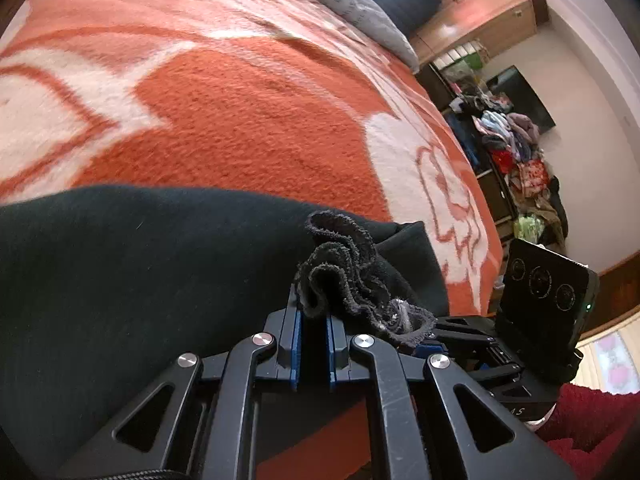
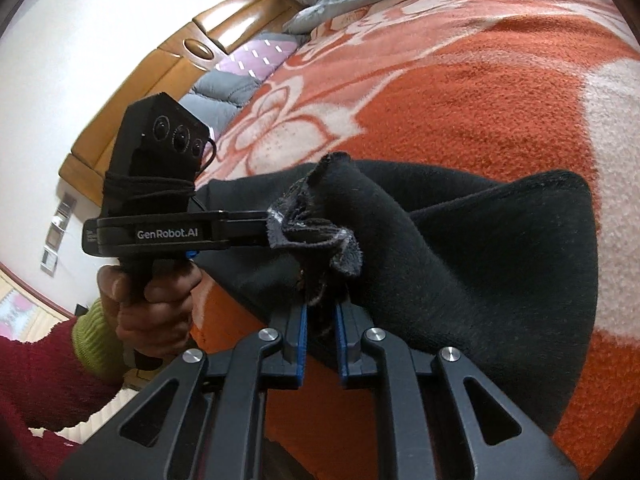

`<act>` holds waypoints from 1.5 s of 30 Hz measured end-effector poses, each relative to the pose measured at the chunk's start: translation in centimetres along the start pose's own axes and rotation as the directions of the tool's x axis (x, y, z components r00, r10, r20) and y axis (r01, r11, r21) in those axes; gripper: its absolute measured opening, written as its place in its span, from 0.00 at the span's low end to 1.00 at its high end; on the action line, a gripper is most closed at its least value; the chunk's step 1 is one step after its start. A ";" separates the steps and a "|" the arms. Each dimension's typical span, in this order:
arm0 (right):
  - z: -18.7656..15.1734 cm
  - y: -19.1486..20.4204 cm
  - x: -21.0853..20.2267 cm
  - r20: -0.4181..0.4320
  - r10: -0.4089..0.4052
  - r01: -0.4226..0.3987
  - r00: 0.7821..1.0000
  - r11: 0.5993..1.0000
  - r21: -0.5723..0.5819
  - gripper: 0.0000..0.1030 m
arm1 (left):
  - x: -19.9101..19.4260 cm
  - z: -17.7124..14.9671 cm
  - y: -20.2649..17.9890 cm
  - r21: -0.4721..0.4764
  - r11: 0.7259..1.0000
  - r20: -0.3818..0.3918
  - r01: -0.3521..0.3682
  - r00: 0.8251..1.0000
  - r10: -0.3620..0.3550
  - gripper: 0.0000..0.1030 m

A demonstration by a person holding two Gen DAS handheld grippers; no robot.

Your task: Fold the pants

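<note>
The black pants [image 1: 140, 280] lie draped over the near edge of the bed, on the orange and white flowered blanket [image 1: 248, 120]; in the left wrist view they fill the field from 9 o'clock down to 6 o'clock, and in the right wrist view they spread from the centre out to 3 o'clock. Their frayed hem is bunched into ruffles (grey fuzz shows along the raw edge). The left gripper [image 1: 314, 312] has its blue pads pressed together on that bunched edge. The right gripper [image 2: 322, 308] pinches the same bunch from the other side, cloth filling the narrow gap between its pads. The two tools sit just beside each other. In the right wrist view a hand [image 2: 152, 300] grips the left tool's handle at 9 o'clock, a dark red sleeve [image 2: 36, 380] behind it. Grey pillows [image 2: 320, 12] lie at 12 o'clock against a wooden headboard [image 2: 168, 64]. A heap of clothes [image 1: 516, 152] fills shelves at 3 o'clock in the left wrist view.
</note>
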State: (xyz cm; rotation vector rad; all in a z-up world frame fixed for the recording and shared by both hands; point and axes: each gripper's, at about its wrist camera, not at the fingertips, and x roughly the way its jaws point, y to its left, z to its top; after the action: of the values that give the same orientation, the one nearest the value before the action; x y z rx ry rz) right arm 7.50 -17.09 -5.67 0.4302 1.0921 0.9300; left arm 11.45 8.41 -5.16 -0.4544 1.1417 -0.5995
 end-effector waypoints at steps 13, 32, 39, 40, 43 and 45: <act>0.2 1.2 1.1 -0.031 0.013 -0.013 0.999 1.000 -0.014 0.38 | -3.2 -3.0 1.3 -0.125 0.990 0.100 -0.060 0.992 0.073 0.14; 2.0 6.0 2.5 -0.077 0.093 -0.100 0.993 0.990 -0.101 0.39 | -12.2 -9.5 5.7 -0.365 0.930 0.302 -0.049 0.938 0.168 0.34; 4.0 8.4 5.2 -0.103 0.100 -0.115 0.990 0.982 -0.152 0.39 | -15.2 -12.1 8.7 -0.476 0.879 0.352 -0.036 0.908 0.228 0.38; 4.2 8.6 5.3 -0.106 0.102 -0.118 0.989 0.981 -0.157 0.39 | -15.7 -12.3 9.2 -0.495 0.868 0.361 -0.030 0.902 0.237 0.38; 4.9 9.6 6.4 -0.115 0.102 -0.121 0.988 0.977 -0.175 0.39 | -16.9 -13.2 10.7 -0.551 0.834 0.381 -0.017 0.884 0.270 0.41; 5.4 10.2 7.2 -0.123 0.100 -0.122 0.987 0.975 -0.184 0.39 | -17.7 -13.7 11.5 -0.578 0.816 0.392 -0.014 0.873 0.292 0.41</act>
State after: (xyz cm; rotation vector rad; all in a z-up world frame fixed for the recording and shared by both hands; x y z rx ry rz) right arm 9.07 -4.70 -0.18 0.2847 1.0773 1.1598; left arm -4.10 28.21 -4.77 -0.9479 0.8569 0.0273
